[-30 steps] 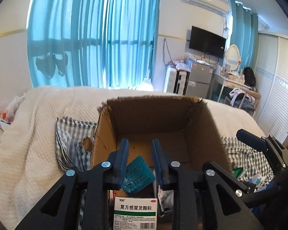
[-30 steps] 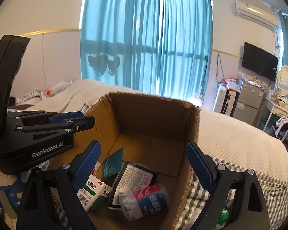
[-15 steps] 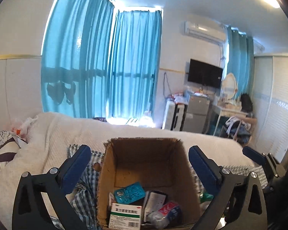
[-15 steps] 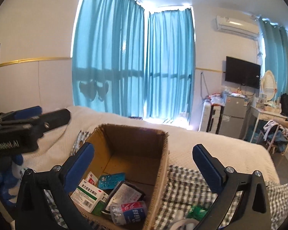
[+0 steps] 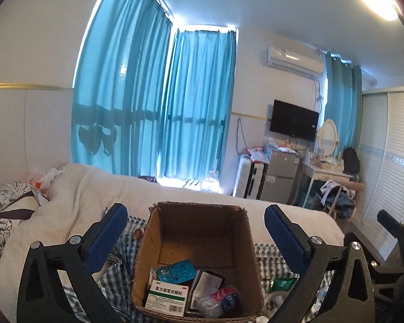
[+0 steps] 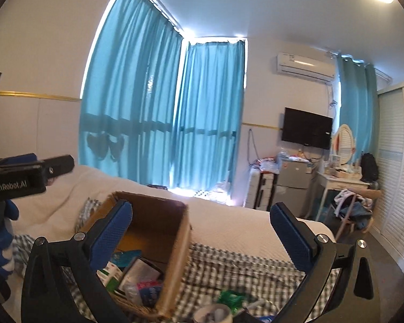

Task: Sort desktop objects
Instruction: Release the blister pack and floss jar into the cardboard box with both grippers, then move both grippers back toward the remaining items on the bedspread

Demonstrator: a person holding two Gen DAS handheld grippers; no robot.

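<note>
An open cardboard box (image 5: 202, 245) stands on the bed. In it lie a teal blister pack (image 5: 176, 270), a white and green medicine box (image 5: 167, 294), a dark sachet (image 5: 206, 285) and a red and blue wrapped pack (image 5: 226, 298). My left gripper (image 5: 195, 215) hangs open above and behind the box, with nothing between its blue pads. My right gripper (image 6: 201, 211) is open and empty too, to the right of the box (image 6: 159, 215). A green packet (image 6: 230, 298) and a tape roll (image 6: 212, 313) lie on the checked cloth (image 6: 229, 263) below it.
The box sits on a checked cloth over a white blanket (image 5: 67, 215). Pillows (image 5: 2, 215) lie at the far left. Beyond the bed are blue curtains (image 5: 153, 107), a small fridge (image 5: 280, 177), a cluttered desk (image 5: 328, 172) and a white wardrobe (image 5: 390, 161) on the right.
My left gripper opened and let go of the teal blister pack, which now lies in the box. Both grippers rose and drew back from the box. The right jaws spread slightly wider.
</note>
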